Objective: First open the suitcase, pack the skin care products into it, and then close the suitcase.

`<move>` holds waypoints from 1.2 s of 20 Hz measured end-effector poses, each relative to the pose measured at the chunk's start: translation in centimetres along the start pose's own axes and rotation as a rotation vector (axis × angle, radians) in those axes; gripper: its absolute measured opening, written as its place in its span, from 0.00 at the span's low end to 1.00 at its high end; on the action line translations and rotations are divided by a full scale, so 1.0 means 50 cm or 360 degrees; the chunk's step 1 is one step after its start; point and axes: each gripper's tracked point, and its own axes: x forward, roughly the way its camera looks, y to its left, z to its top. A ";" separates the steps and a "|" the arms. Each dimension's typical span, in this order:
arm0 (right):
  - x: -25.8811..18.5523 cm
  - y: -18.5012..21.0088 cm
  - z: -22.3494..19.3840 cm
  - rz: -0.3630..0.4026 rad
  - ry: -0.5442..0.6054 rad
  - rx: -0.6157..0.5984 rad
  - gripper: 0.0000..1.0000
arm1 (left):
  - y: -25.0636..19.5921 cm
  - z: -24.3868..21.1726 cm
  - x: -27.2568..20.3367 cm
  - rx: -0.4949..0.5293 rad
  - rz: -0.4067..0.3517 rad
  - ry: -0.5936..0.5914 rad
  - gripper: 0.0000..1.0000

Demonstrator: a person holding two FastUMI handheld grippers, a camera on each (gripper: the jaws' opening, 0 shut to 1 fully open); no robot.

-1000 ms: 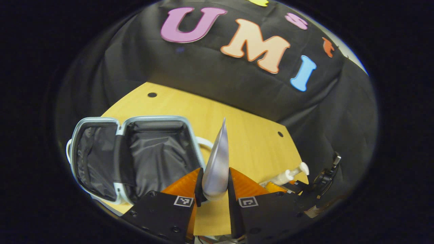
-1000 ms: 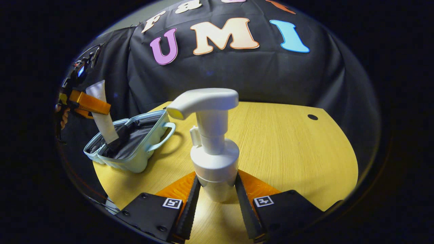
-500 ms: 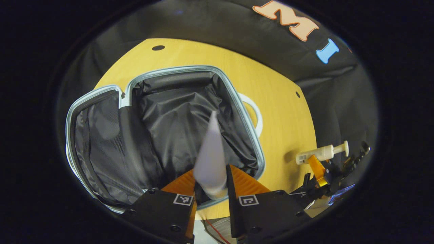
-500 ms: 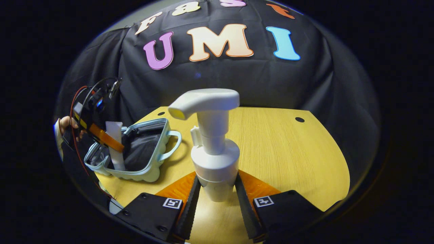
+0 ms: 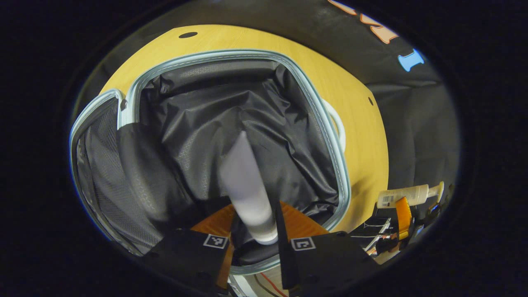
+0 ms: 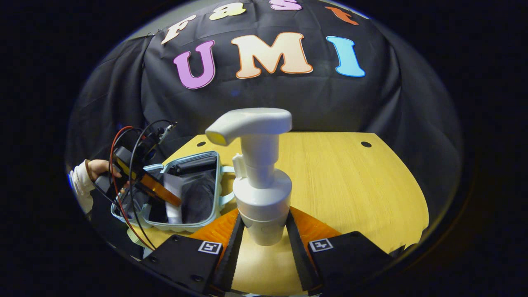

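Suitcase (image 5: 336,156): pale blue shell, black lining, lying open on the table (image 5: 363,123); both halves flat, mesh panel in the left half, white handle on the right side. Also seen at left in the right gripper view (image 6: 187,225).

Tube (image 5: 247,187): white, plain, no readable print. Held over the open right half of the suitcase, crimped end pointing into it. Blurred, so contact with the lining cannot be judged.

Left gripper (image 5: 255,243): fingers narrowly apart, both pressed against the tube's cap end. Seen from the right gripper view (image 6: 159,189) reaching into the suitcase, a hand (image 6: 99,167) in a white sleeve behind it.

Pump bottle (image 6: 258,181): white, upright, nozzle turned left, no legible writing. In the left gripper view (image 5: 408,196) it carries a small label, too small to read.

Right gripper (image 6: 264,247): fingers closed against the bottle's lower body, above the table, just right of the suitcase.

Table: pale wood, small dark holes near the far edge.
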 end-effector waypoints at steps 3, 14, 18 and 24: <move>0.000 0.066 0.010 0.0065 0.0004 -0.0011 0.60 | -0.034 0.010 -0.030 -0.0039 -0.0163 -0.0051 0.75; 0.099 0.306 0.011 0.0392 0.0133 -0.0115 0.62 | 0.091 0.023 -0.341 -0.0166 -0.0072 -0.0634 0.82; 0.140 0.331 -0.030 0.0432 0.0285 -0.0182 0.62 | 0.149 -0.026 -0.486 -0.0237 0.0108 -0.0811 0.89; 0.182 0.337 -0.091 0.0399 0.0464 -0.0248 0.62 | 0.220 -0.133 -0.620 -0.0467 0.0249 -0.0923 0.89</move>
